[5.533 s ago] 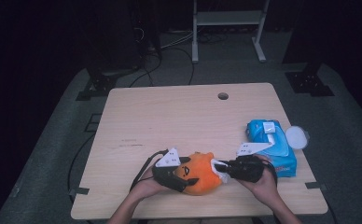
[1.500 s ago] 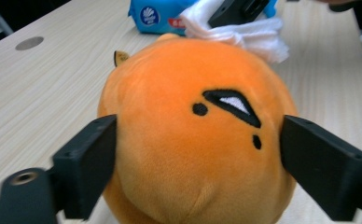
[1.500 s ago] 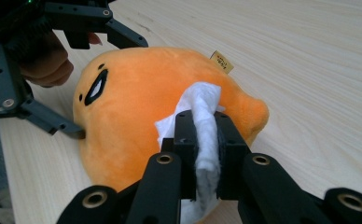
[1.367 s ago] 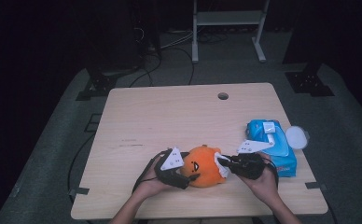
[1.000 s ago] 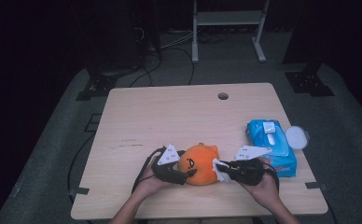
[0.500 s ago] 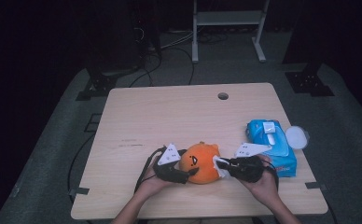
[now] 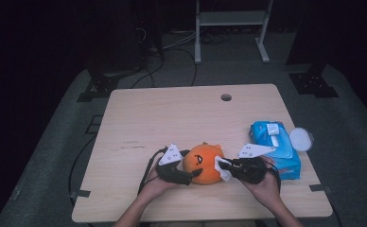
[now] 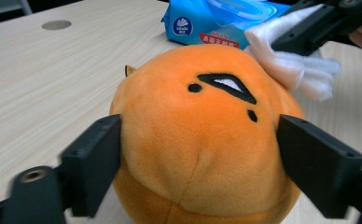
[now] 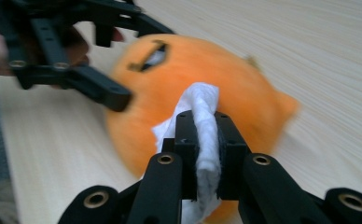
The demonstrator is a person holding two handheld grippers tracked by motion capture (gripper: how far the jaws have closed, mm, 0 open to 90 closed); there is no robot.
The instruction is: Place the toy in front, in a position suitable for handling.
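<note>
An orange plush ball [image 7: 201, 163] with a stitched face lies near the table's front edge. My left gripper [image 7: 190, 176] is shut on it; in the left gripper view its two black jaws press into the plush [image 8: 198, 130] from both sides. My right gripper [image 7: 226, 166] comes in from the right, shut on a folded white wipe [image 7: 222, 169]. The wipe [image 9: 202, 100] sticks out past the fingertips of the right gripper [image 9: 202, 123] and rests against the plush [image 9: 249, 84]. The same wipe [image 8: 295, 70] touches the plush's upper right side in the left gripper view.
A blue pack of wet wipes [image 7: 274, 144] lies at the right of the wooden table [image 7: 172, 118], with its round white lid [image 7: 301, 138] beside it. A cable hole [image 7: 226, 97] sits near the far edge. Both hands rest at the front edge.
The plush has been turned and sits slightly farther from the front edge than several seconds ago. The right gripper with the wipe has shifted a little against the plush's right side. The left gripper holds still.
</note>
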